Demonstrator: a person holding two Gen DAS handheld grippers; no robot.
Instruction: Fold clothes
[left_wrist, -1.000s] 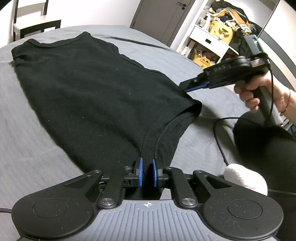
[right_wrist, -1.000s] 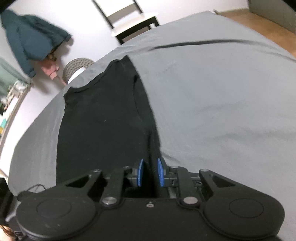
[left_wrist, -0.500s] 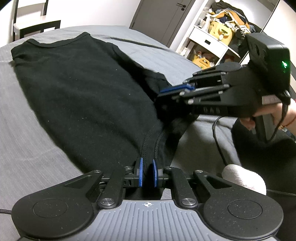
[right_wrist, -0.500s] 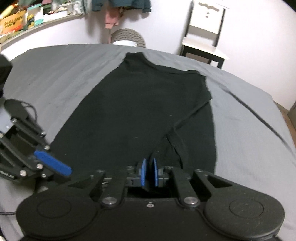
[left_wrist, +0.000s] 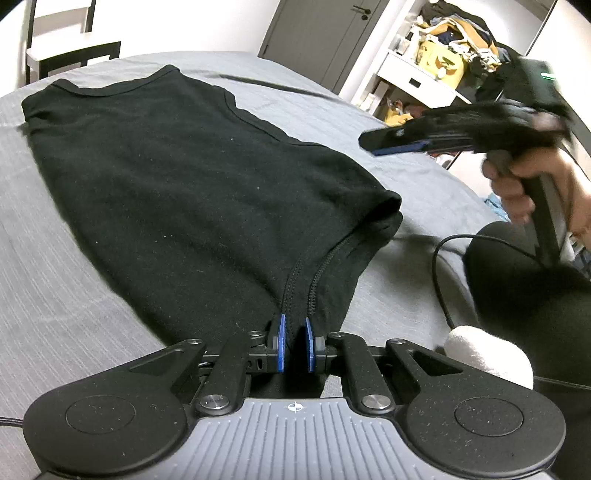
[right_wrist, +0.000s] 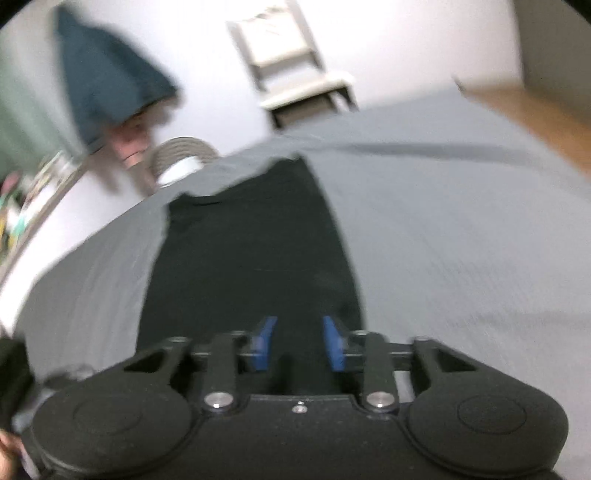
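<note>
- Flat on the grey bed (left_wrist: 55, 295) lies a black shirt (left_wrist: 192, 177), folded lengthwise, stretching away ahead of the left fingers with its neckline at the far end.
- Right at the near hem, the left gripper (left_wrist: 294, 343) has its blue fingers (left_wrist: 281, 341) pinching the black fabric; two stitched hem edges run up from between them.
- Off to the right of those fingers and raised above the bed, the right gripper (left_wrist: 397, 147) is held in a hand (left_wrist: 517, 192), clear of the shirt's folded corner.
- From the right wrist view, much blurred, the right gripper's blue fingers (right_wrist: 264, 343) stand spread apart with nothing between them, and the shirt lies straight ahead of and below them.
- Beyond the shirt, a white chair (right_wrist: 295, 74) stands against the wall and a dark blue garment (right_wrist: 107, 85) hangs to its left.
- Further right of the left fingers are a black cable (left_wrist: 439, 269), a white sock (left_wrist: 487, 354) and cluttered shelves (left_wrist: 424, 74).
</note>
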